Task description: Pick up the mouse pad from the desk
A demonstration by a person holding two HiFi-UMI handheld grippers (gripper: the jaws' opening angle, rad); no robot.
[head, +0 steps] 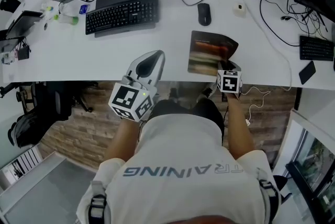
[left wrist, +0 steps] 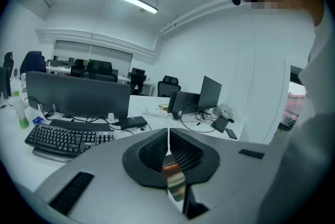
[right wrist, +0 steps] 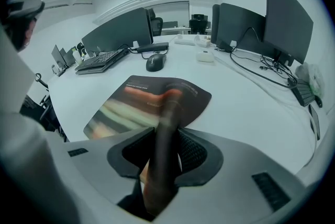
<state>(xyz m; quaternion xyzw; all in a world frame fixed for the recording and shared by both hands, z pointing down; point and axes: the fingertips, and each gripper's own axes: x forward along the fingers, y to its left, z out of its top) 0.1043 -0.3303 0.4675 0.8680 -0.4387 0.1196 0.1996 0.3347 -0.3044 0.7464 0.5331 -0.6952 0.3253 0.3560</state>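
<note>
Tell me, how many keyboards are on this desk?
2. One keyboard sits left of the mouse; a second keyboard lies at the head view's right edge. More may be hidden.

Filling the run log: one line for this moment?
phase: grasp | right gripper: shut on mouse pad, near edge curled up | left gripper: shut, empty | pad: mostly on desk

The white curved desk [head: 104,55] carries a black keyboard [head: 122,14], a mouse [head: 204,13] and, by its front edge, a mouse pad [head: 208,50].

Left gripper [left wrist: 168,130] jaws together; keyboard [left wrist: 68,139] behind
</note>
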